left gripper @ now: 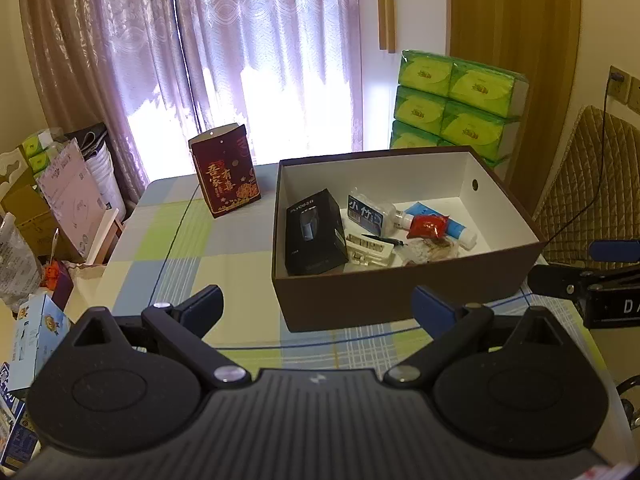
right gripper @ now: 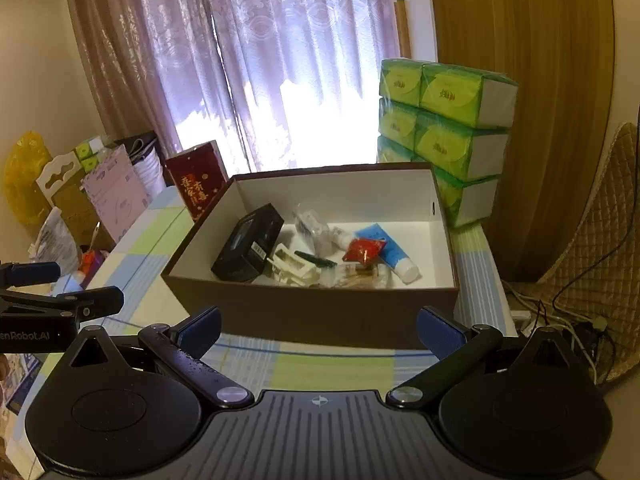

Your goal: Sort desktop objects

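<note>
Nearest the cameras, the left gripper point(left gripper: 318, 308) and the right gripper point(right gripper: 318, 330) both hover low over the checked tablecloth point(left gripper: 168, 248) with fingers spread wide and nothing between them. Each is just short of the front wall of the brown box point(left gripper: 400, 292), which stands on the cloth a little right of centre.

Inside the box, the sorted things lie loose: a black carton point(left gripper: 314, 232) leaning against the left wall, a white plastic clip point(right gripper: 294, 266), a small clear bottle point(left gripper: 370, 212), a red packet point(right gripper: 365, 249) on top of a blue tube point(right gripper: 390, 252), and some crinkled clear wrappers. Beyond the box, a dark red gift bag point(left gripper: 226, 172) stands upright on the cloth, apparently the one item not yet in (a judgement, not a certainty).

The risks: reaching for the bag, the left gripper could clip the box's left front corner and shove it; the bag looks tall and light, so a nudge high up would likely tip it toward the curtain point(left gripper: 240, 60).

Open room lies left of the box, a broad bare strip of cloth. To the right the table edge is close, and green tissue packs point(right gripper: 448, 128) crowd the far right corner.
</note>
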Action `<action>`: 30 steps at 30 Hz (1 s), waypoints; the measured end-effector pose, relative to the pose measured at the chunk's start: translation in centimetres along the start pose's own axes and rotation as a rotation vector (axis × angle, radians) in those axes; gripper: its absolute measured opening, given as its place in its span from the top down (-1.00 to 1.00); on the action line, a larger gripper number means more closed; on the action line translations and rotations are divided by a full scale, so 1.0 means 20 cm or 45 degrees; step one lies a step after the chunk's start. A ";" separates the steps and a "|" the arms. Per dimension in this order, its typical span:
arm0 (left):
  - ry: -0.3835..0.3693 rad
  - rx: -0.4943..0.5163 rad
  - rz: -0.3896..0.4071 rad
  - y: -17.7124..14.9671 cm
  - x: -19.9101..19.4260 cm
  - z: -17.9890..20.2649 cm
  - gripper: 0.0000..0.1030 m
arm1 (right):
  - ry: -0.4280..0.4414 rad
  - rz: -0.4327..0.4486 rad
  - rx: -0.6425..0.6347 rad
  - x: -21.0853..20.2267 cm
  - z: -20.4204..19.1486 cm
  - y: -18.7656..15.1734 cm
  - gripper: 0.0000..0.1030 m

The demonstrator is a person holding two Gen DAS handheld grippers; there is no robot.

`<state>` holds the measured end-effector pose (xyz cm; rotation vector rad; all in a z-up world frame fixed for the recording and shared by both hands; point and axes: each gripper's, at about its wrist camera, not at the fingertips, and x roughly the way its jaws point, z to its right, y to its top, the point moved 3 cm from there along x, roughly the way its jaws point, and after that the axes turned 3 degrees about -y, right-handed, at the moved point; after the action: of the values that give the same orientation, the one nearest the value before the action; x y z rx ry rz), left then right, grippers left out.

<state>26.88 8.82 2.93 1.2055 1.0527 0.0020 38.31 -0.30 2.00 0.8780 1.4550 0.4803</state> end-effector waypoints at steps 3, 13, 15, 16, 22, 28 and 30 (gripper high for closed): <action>0.010 0.006 0.001 -0.02 -0.03 0.02 -0.92 | -0.002 -0.001 -0.022 -0.03 -0.01 -0.03 -0.97; 0.041 0.013 -0.005 -0.11 -0.11 0.04 -0.92 | 0.014 0.004 -0.037 -0.11 -0.03 -0.11 -0.97; 0.051 0.012 -0.006 -0.12 -0.13 0.04 -0.92 | 0.010 0.012 -0.045 -0.12 -0.04 -0.11 -0.97; 0.056 0.012 -0.007 -0.13 -0.13 0.04 -0.92 | 0.008 0.018 -0.048 -0.13 -0.04 -0.11 -0.97; 0.079 0.011 -0.023 -0.17 -0.16 0.04 -0.93 | -0.001 0.039 -0.077 -0.16 -0.06 -0.12 -0.97; 0.096 0.015 -0.038 -0.21 -0.17 0.03 -0.93 | 0.005 0.042 -0.086 -0.18 -0.07 -0.13 -0.97; 0.103 0.016 -0.041 -0.22 -0.17 0.03 -0.93 | 0.005 0.044 -0.089 -0.18 -0.07 -0.13 -0.97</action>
<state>23.25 4.78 1.86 1.2079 1.1439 0.0197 36.10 -4.28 2.47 0.8479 1.4205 0.5555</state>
